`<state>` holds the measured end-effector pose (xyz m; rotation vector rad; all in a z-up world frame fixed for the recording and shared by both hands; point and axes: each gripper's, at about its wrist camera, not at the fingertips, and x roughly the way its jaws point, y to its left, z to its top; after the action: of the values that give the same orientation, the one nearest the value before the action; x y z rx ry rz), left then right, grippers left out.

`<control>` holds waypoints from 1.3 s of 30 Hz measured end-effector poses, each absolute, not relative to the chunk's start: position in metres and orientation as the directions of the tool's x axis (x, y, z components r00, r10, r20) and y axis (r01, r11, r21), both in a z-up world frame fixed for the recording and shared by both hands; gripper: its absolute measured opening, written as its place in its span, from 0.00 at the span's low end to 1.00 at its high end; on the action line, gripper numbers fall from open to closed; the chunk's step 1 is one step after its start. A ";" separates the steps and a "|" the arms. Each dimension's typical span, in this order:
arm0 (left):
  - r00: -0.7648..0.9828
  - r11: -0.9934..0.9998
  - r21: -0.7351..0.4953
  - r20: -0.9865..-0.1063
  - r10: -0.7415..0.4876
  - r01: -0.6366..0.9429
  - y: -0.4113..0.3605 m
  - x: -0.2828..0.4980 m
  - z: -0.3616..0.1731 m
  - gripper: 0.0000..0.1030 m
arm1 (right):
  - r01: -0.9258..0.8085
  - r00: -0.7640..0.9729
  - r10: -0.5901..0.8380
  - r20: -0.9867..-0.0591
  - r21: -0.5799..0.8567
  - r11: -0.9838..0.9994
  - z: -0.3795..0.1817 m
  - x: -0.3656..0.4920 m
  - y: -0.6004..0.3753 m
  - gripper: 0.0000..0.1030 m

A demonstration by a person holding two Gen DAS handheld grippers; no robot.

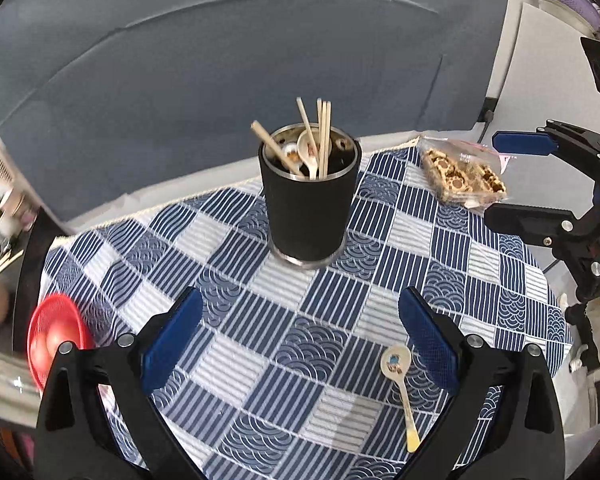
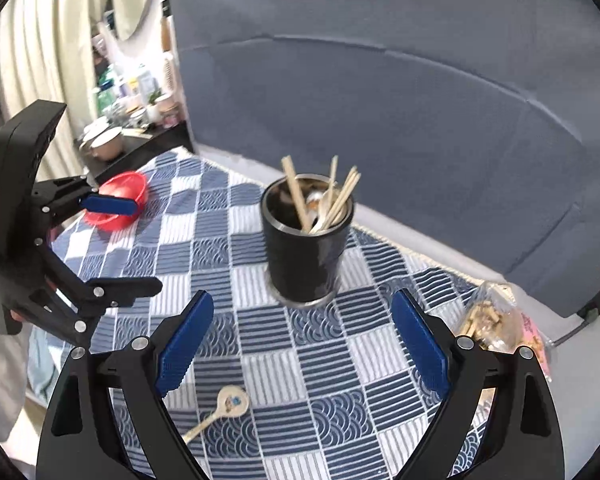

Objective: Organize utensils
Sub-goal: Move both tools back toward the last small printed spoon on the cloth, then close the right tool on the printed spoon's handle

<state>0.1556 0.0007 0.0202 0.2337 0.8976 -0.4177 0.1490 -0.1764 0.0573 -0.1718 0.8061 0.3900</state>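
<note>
Grey-blue backdrop fills the top of both views, and under it a small table in a blue-and-white patchwork cloth (image 1: 260,360) takes the lower half. Centre frame stands the black holder cup (image 1: 308,208), upright, already stocked w/ wooden chopsticks (image 1: 324,140) fanning out the top and a white spoon (image 1: 309,151) bowl-up inside — so most of the sorting looks done. Upper right of the left wrist view, a clear bag of snacks (image 1: 462,176) lies on the cloth, well apart from the action. Lower left, at the cloth's edge, a red bowl (image 1: 56,336).

Now the tools. Left gripper (image 1: 300,336) fills the bottom of its own view, jaws wide apart, nothing between them, aimed at the cup. Right gripper (image 2: 302,340) likewise spread and empty in the right wrist view; it also shows at the right edge of the left view, hanging over the cloth's far side.

Last straggler — a small ceramic spoon (image 1: 398,376) w/ a printed bowl and yellow handle tip, flat on the cloth, bottom right of the left view, just beside the left gripper's right finger. Prob. the next pick; handle points toward the camera, an easy pinch.
</note>
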 end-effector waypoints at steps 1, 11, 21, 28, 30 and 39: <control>0.548 0.898 0.020 -0.798 -0.251 0.440 0.001 0.150 0.018 0.93 | -0.412 0.620 0.279 -0.733 -0.002 0.911 0.053 0.146 -0.177 0.84; 0.509 0.894 0.024 -0.829 -0.231 0.446 -0.017 0.118 -0.020 0.93 | -0.441 0.570 0.312 -0.760 0.037 0.897 0.020 0.134 -0.188 0.84; 0.452 0.910 -0.010 -0.866 -0.215 0.415 -0.027 0.102 -0.061 0.93 | -0.542 0.469 0.364 -0.805 0.064 0.838 -0.018 0.138 -0.178 0.84; 0.384 0.915 -0.041 -0.899 -0.209 0.401 -0.040 0.082 -0.102 0.93 | -0.614 0.374 0.381 -0.846 0.082 0.785 -0.057 0.139 -0.169 0.84; 0.357 0.916 -0.053 -0.911 -0.207 0.397 -0.044 0.076 -0.113 0.93 | -0.615 0.357 0.385 -0.851 0.096 0.782 -0.066 0.139 -0.168 0.84; 0.310 0.926 -0.075 -0.930 -0.199 0.371 -0.051 0.052 -0.141 0.93 | -0.658 0.250 0.403 -0.880 0.151 0.737 -0.103 0.136 -0.151 0.73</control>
<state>0.0523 -0.0514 -0.1409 0.1642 1.1990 -0.3788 0.1357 -0.1509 -0.1030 -0.2703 1.1009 0.7346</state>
